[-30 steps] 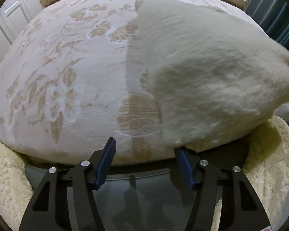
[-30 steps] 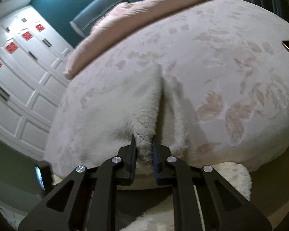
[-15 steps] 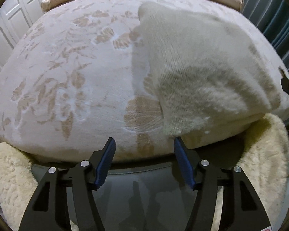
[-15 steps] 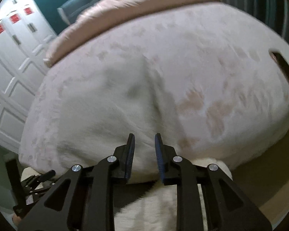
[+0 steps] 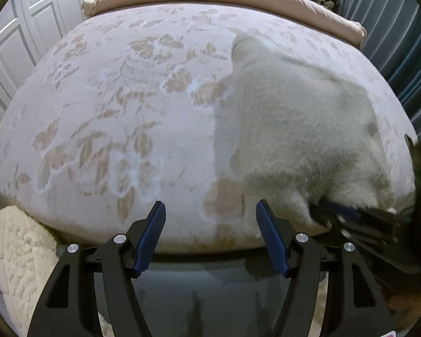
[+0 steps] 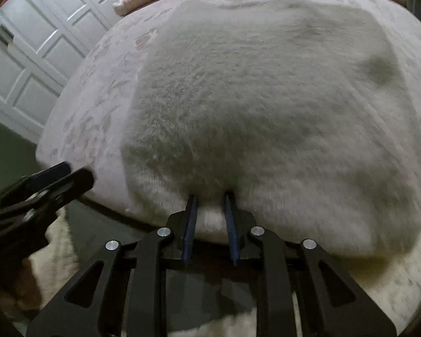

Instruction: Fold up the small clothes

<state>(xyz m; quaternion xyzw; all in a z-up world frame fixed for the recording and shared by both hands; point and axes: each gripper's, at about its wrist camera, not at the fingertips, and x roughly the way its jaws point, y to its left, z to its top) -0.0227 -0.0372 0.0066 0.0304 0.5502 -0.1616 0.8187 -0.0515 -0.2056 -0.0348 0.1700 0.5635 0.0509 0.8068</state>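
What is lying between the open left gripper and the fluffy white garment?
Only bare floral bedspread, in the left wrist view; the left gripper sits beside the garment, apart.

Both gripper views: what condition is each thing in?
Fluffy cream fleece garment: lying flat on the floral pink bedspread, near edge at the bed's front.
Left gripper: open, empty.
Right gripper: partly open, fingertips pushed into the garment's edge.
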